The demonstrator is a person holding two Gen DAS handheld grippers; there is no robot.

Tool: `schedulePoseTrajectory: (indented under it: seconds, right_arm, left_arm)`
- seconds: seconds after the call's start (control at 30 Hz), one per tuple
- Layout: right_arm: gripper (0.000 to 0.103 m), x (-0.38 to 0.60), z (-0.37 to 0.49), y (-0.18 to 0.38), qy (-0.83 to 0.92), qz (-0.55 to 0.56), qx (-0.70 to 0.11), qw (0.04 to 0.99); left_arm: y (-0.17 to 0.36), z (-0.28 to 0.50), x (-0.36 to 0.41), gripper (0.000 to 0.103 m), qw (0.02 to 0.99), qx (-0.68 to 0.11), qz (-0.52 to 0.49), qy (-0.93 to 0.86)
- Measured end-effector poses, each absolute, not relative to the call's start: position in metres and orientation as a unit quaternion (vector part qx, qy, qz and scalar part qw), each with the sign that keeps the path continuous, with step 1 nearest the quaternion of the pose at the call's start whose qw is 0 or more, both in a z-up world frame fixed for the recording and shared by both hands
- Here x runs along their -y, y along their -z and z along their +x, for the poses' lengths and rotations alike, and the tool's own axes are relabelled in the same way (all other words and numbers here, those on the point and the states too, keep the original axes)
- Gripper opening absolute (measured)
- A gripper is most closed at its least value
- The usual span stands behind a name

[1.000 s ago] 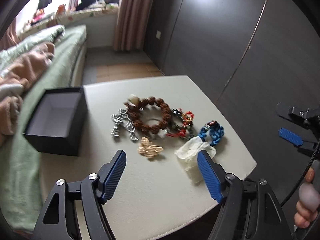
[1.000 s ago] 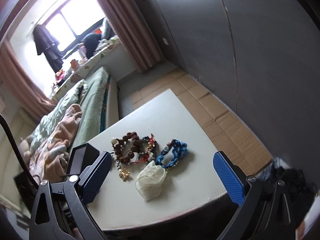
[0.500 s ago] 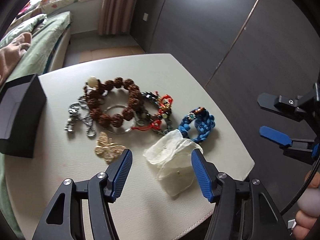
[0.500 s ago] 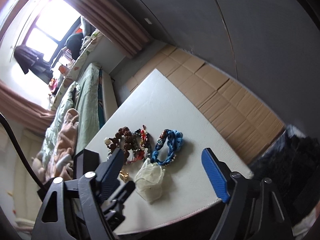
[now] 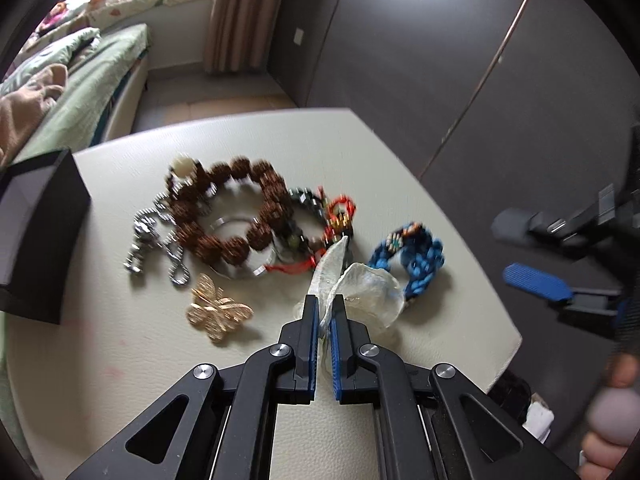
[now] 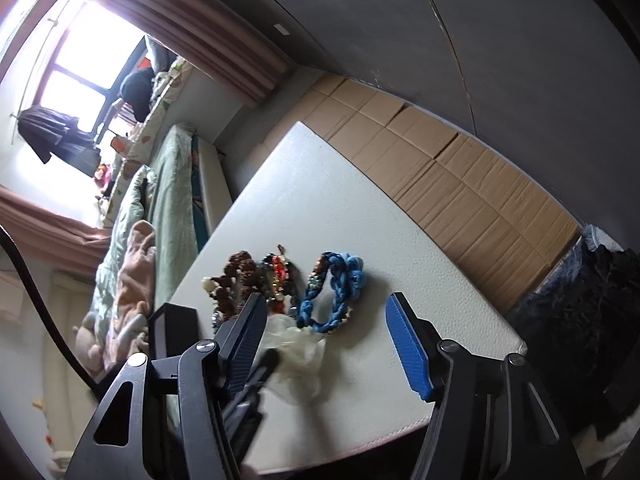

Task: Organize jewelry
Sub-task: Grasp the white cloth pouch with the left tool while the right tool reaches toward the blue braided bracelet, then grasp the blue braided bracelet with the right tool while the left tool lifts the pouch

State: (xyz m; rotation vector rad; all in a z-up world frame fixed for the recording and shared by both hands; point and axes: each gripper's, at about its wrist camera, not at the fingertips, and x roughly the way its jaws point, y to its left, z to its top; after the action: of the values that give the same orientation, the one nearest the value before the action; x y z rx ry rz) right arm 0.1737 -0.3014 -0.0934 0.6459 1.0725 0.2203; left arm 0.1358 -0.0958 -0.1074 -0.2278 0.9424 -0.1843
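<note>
Left gripper (image 5: 325,312) pinches pouch (image 5: 362,294), seemingly gauze; only its view shows brooch (image 5: 218,312); right gripper (image 6: 328,344) gapes.

The left gripper (image 5: 325,308) points toward twelve o'clock, its blue pads (image 5: 313,332) pinched nearly together on a thin translucent film; the right gripper (image 6: 326,340) hangs at its three o'clock, fingers spread wide, gripping nothing.

Counted on the table (image 5: 360,144): four bracelets, one butterfly brooch (image 5: 218,313), one silver chain (image 5: 154,236), one sheer pouch (image 5: 366,292), one black box (image 5: 36,224).
</note>
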Motion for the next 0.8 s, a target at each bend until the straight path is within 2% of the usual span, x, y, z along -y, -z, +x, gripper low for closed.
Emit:
schedulePoseTrajectory:
  seconds: [0.2, 0.7, 0.77, 0.8]
  right_arm:
    - [0.046, 0.292, 0.188, 0.106, -0.090, 0.273, -0.516, 0.807]
    - [0.046, 0.248, 0.214, 0.127, -0.042, 0.126, -0.546, 0.827]
    - [0.037, 0.242, 0.213, 0.127, -0.059, 0.125, -0.542, 0.829]
    - [0.019, 0.240, 0.213, 0.127, -0.072, 0.135, -0.542, 0.826]
  left_arm:
    - [0.090, 0.126, 0.078, 0.005, 0.892, -0.429, -0.122, 0.076]
    - [0.063, 0.113, 0.013, 0.005, 0.904, -0.391, -0.170, 0.036]
    - [0.059, 0.110, 0.003, 0.005, 0.903, -0.387, -0.182, 0.034]
    - [0.057, 0.108, -0.001, 0.005, 0.904, -0.383, -0.188, 0.035]
